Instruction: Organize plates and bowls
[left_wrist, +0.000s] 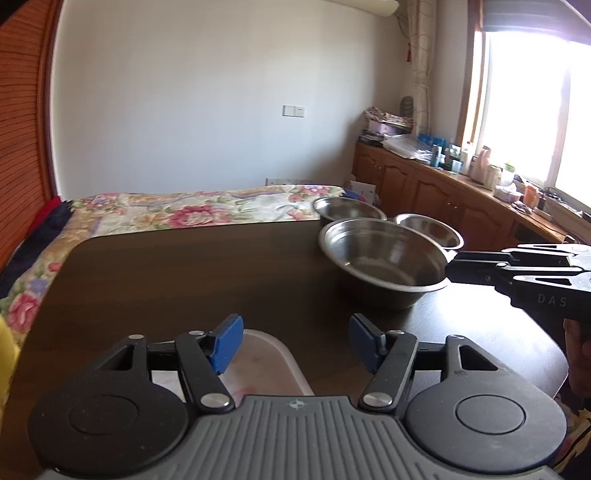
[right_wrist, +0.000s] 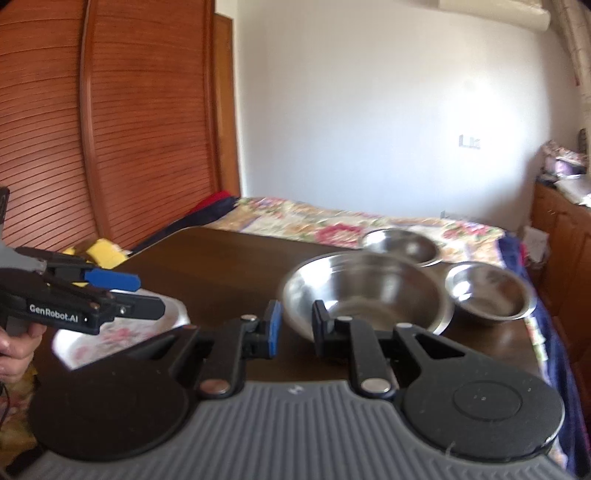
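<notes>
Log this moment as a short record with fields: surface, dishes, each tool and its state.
surface: dark wooden table, flowered bed behind it
large bowl: steel, upright, near the table's right side
small bowls: two steel ones behind the large bowl, one farther back, one to its right
plate: white with pink flowers, under the left tool
left tool: open, above the plate, holding nothing
right tool: fingers either side of the large bowl's near rim, gap between them
</notes>
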